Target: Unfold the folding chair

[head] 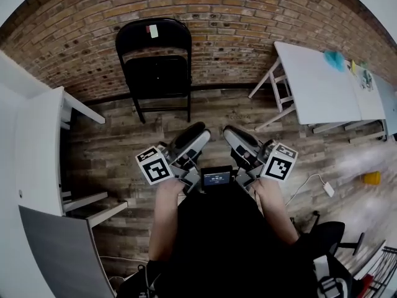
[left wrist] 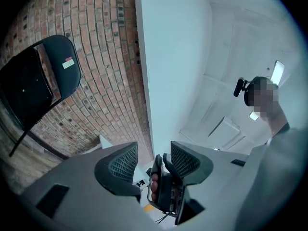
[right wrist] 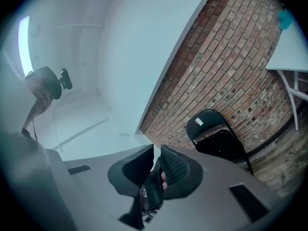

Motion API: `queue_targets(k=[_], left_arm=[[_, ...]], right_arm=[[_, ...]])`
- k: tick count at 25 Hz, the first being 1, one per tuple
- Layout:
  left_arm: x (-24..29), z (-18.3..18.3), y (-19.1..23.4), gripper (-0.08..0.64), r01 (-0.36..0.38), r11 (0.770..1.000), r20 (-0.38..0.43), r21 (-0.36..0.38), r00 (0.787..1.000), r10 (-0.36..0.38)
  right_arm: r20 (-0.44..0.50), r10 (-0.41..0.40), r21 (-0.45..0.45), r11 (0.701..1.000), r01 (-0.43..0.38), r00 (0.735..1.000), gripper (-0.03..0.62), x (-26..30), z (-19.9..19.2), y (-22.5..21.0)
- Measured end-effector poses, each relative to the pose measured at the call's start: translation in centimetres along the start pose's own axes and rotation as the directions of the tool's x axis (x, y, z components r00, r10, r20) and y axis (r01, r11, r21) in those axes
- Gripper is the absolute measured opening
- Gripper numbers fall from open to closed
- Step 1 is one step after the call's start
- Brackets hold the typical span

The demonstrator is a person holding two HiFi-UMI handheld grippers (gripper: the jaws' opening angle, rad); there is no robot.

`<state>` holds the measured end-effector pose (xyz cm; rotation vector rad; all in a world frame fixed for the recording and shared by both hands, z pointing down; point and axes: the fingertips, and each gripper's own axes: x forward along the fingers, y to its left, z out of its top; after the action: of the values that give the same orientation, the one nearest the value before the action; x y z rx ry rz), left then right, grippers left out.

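Note:
The black folding chair (head: 155,67) stands folded flat against the brick wall, with a small white and red sticker on its backrest. It also shows in the left gripper view as the chair (left wrist: 38,81) and in the right gripper view as the chair (right wrist: 216,134). Both grippers are held close to the person's body, well short of the chair and touching nothing. My left gripper (head: 200,132) (left wrist: 149,165) stands open with nothing between its pads. My right gripper (head: 231,133) (right wrist: 156,167) is shut and empty.
A white table (head: 322,85) with a teal thing (head: 335,59) stands at the right, and another white table (head: 37,148) at the left. A grey board (head: 62,253) leans at the lower left. On the wooden floor lie a white plug with cable (head: 327,188) and a yellow object (head: 372,177).

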<state>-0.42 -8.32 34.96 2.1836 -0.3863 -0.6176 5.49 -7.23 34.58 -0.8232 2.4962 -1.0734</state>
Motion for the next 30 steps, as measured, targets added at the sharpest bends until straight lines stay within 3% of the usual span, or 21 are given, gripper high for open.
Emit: queue_targets(k=[6,11,20,30], left_arm=[[-0.1,1.7,2.1,0.233,-0.018,1.0,-0.009,-0.017,1.0,0.017],[0.5,3.5,5.0,0.233,-0.071,0.997,0.005,-0.005,0.997,0.071],[6.1,8.7,9.6,0.233,-0.158,0.986,0.043,0.056,0.987,0.156],[11.5,10.9,13.9,0.235,-0.238,0.97,0.092,0.042,0.968,0.233]], right_arm=[[-0.007,-0.004,0.011,1.0,0.004,1.0,0.035,2.7,0.4,-1.5],[-0.01,0.042,0.027,0.999,-0.042,0.999,0.035,5.4,2.0,-3.7],[-0.039,0.171,0.032,0.985,-0.169,0.985,0.035,11.3,9.1,-8.3],[-0.123,0.211,0.064,0.977,-0.204,0.97,0.041,13.3,13.2,-13.9]])
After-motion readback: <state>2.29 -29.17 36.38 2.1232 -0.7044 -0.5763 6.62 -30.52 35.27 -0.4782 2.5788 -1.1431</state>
